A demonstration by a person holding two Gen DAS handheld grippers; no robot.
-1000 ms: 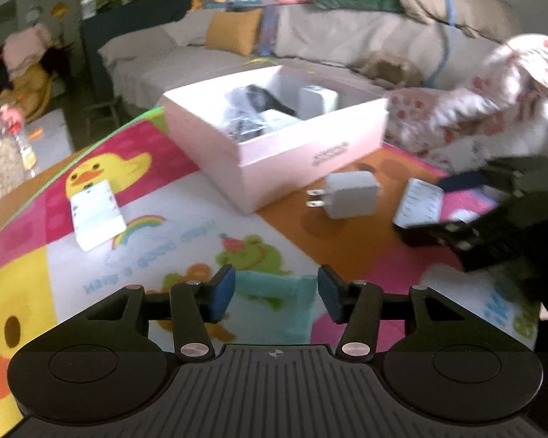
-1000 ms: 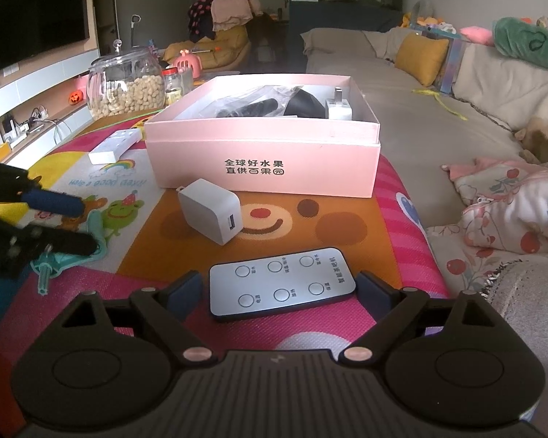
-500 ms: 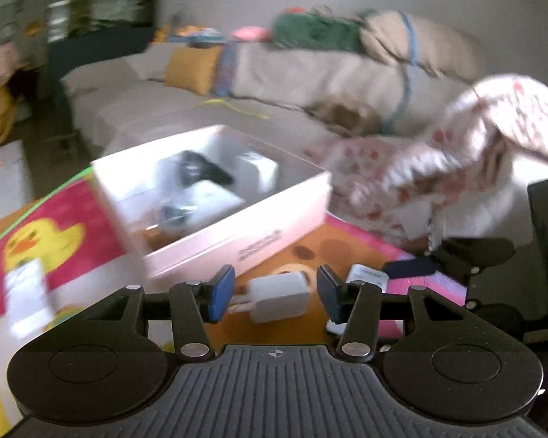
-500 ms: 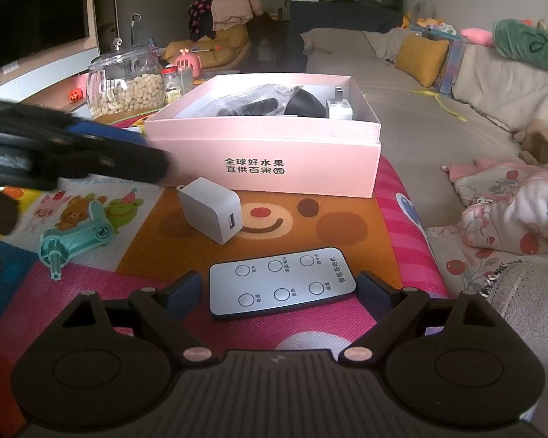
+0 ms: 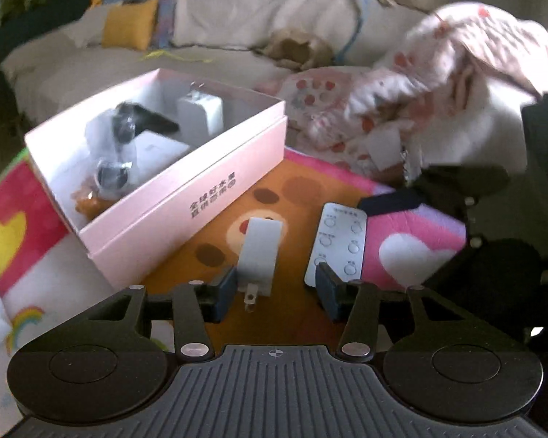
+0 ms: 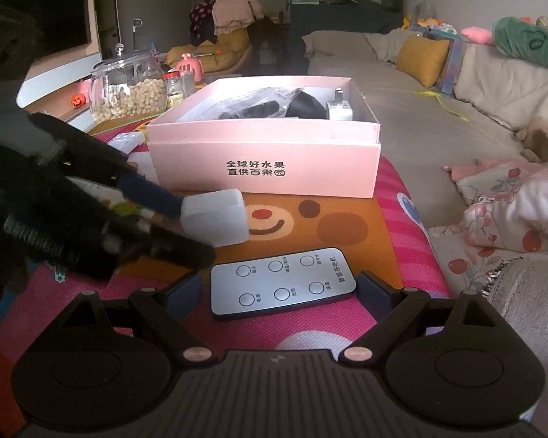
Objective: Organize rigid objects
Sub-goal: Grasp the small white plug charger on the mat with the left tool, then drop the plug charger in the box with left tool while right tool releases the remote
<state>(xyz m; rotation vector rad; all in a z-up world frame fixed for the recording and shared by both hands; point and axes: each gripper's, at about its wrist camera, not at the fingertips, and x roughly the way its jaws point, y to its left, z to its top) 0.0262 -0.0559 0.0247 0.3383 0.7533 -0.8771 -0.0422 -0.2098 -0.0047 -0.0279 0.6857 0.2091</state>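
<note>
**Left wrist view: gripper closing in around the white charger**

Left wrist view is showing the left gripper [image 5: 272, 288] with its jaws apart and just now narrowing, the charger [image 5: 260, 255] lying between them on the mat [image 5: 413, 252]. Neither pad is pressing on it in this view; the charger's prongs are pointing back toward the camera. Just to its right the remote [image 5: 338, 242] is lying flat, buttons up. Behind both, the pink box [image 5: 201, 189] is standing open, holding a second white plug [image 5: 201, 115] upright at the back, along with dark items in clear wrapping.

From the right wrist view, the right gripper [image 6: 279, 292] is hovering with its jaws spread wide on either side of the remote [image 6: 283, 283], not touching it. The left gripper [image 6: 197, 222] is reaching in from the left, one blue pad at the charger's [image 6: 215, 217] far side and the other finger below its near edge. The box [image 6: 263, 168] is sitting just behind the charger, and a jar [image 6: 129, 87] is standing well behind on the left.
</note>
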